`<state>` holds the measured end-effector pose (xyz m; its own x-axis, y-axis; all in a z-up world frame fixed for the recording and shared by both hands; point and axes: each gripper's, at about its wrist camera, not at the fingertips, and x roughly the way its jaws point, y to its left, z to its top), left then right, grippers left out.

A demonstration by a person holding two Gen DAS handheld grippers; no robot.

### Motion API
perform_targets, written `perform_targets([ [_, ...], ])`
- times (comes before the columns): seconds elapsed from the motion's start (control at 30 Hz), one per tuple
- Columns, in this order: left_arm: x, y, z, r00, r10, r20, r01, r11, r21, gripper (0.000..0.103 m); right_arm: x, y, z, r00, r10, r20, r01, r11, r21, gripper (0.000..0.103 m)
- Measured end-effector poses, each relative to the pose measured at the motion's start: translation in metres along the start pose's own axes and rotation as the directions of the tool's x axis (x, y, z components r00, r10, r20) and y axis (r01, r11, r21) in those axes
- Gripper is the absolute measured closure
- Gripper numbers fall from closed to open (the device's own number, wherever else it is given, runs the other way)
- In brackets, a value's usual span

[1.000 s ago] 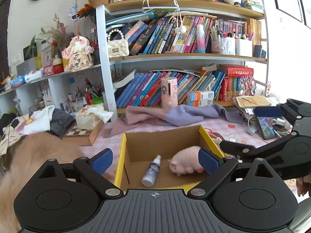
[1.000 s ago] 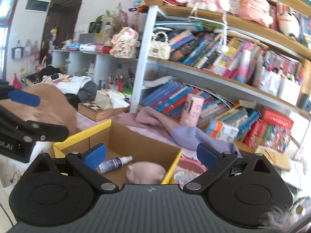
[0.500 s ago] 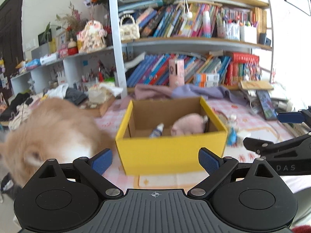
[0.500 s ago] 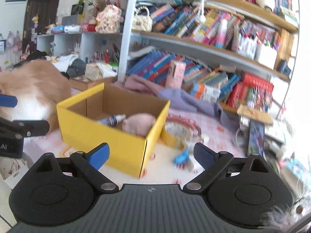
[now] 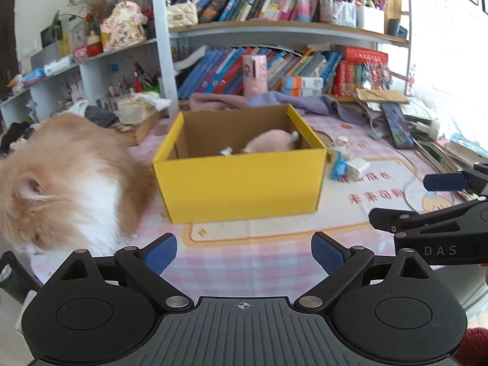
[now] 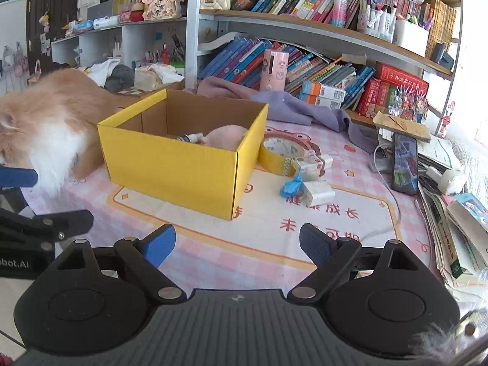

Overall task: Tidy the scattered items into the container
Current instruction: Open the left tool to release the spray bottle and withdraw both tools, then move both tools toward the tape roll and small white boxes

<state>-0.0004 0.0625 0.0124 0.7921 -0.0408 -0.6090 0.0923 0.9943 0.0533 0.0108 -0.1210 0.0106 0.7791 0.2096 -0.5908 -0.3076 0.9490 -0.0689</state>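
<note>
Tools first: left tool (image 5: 243,251) and right tool (image 6: 237,244) both gape wide and empty above the pink table (image 6: 213,253). Beyond sits the yellow box (image 6: 183,167), holding a spray bottle (image 6: 190,137) and pink plush (image 6: 227,135); tape roll (image 6: 279,152) and tissue packs (image 6: 318,190) lie just beside its right.

Yellow cardboard box (image 5: 241,183), open-topped, stood on the pink-checked desk (image 5: 259,262), holding a pink plush toy (image 5: 270,141) and a small bottle (image 5: 225,152). A ginger-and-white cat (image 5: 70,180) crouched just beside the box's left wall. The left tongs (image 5: 244,251) hung spread and empty before the box; the right tongs (image 5: 427,204) entered at the frame's right edge.
</note>
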Motion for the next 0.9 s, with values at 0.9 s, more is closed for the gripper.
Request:
perform_targets([
  [0.9,0.021,-0.028,-0.005,0.989,-0.120,-0.087,0.126,0.990,0.058,0.006,0.002,-0.017,-0.018,0.991,-0.087,-0.097,0.087,0.996,-0.008,0.014],
])
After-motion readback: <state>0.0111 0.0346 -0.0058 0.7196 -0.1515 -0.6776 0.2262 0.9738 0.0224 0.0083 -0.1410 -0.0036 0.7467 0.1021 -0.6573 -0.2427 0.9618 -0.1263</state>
